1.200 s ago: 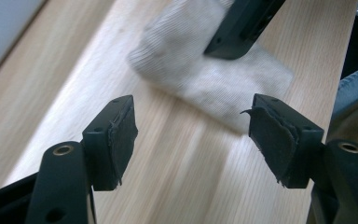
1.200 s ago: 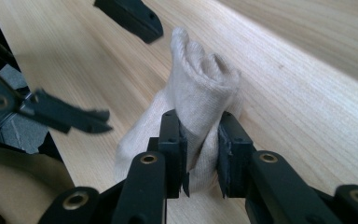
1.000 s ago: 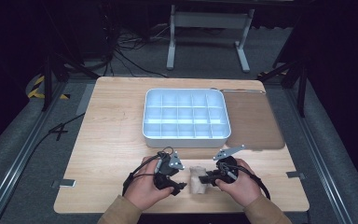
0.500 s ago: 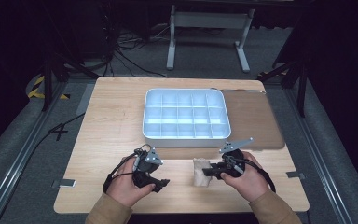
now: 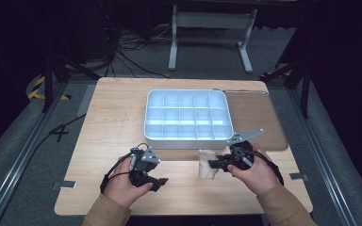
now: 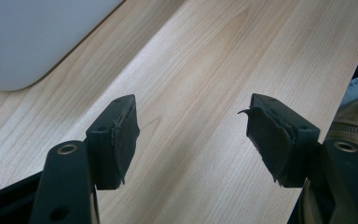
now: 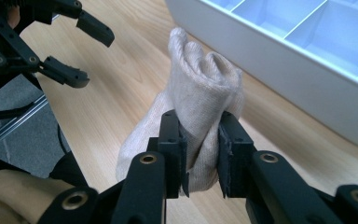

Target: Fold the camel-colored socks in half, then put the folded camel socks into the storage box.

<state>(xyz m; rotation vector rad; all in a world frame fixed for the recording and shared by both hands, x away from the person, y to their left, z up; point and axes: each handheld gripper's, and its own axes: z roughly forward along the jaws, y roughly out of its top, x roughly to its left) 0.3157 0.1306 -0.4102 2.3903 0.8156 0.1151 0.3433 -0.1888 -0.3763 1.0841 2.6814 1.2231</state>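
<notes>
Beige sock (image 7: 200, 93), white tray (image 5: 187, 137)

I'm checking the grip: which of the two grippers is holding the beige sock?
The right gripper: its jaws pinch the rolled sock just in front of the white tray. The left gripper is open over bare table.

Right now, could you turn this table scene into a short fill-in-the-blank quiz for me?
1. The right hand-held gripper is shut on a beige ____.
2. The left hand-held gripper has its jaws ____, nothing between them.
3. The white compartment tray holds ____ items.
4. The table top is made of ____.

Missing words: sock; open; no; wood
</notes>
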